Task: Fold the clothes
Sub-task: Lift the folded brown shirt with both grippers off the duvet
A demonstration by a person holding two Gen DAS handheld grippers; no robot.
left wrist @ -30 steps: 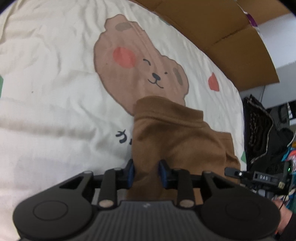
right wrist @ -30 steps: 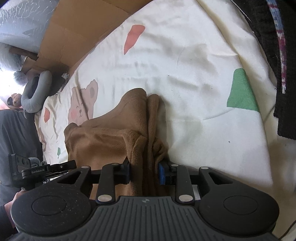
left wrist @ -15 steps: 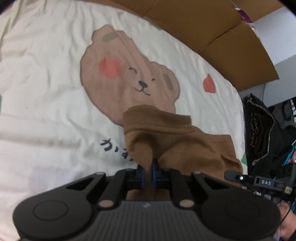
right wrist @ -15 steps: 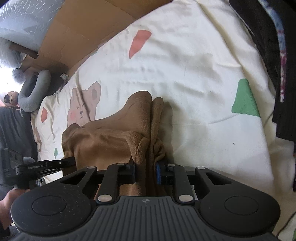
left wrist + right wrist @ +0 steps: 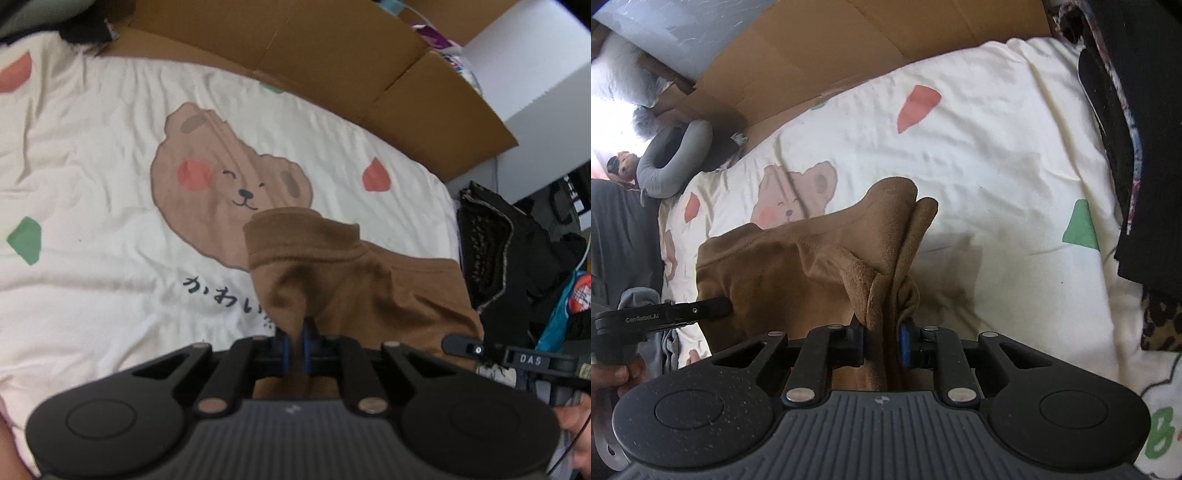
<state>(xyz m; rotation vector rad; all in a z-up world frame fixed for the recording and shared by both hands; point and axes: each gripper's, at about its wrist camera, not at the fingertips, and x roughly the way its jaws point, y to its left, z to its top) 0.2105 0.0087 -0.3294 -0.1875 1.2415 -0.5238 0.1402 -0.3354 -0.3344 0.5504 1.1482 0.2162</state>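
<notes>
Left wrist view: left gripper [image 5: 294,345] pinching brown garment [image 5: 354,280], jaws nearly closed.
Right gripper [image 5: 881,345]: jaws narrow, clamping bunched edge.
Garment: lifting off bear-print sheet [image 5: 997,147].
Progress: early; folds remaining.

"DAS" on right tool [image 5: 532,360], "CenRobot.AI" on left tool [image 5: 642,319], "かわい" on sheet [image 5: 92,129]

two wrist fisheyes, both looking steeply down and close over one bed

each looks along its own fingers at the brown garment [image 5: 354,280] on the cream bear-print sheet [image 5: 92,147]; both share garment, sheet, cardboard [image 5: 820,48], and each catches the other gripper at its edge.
</notes>
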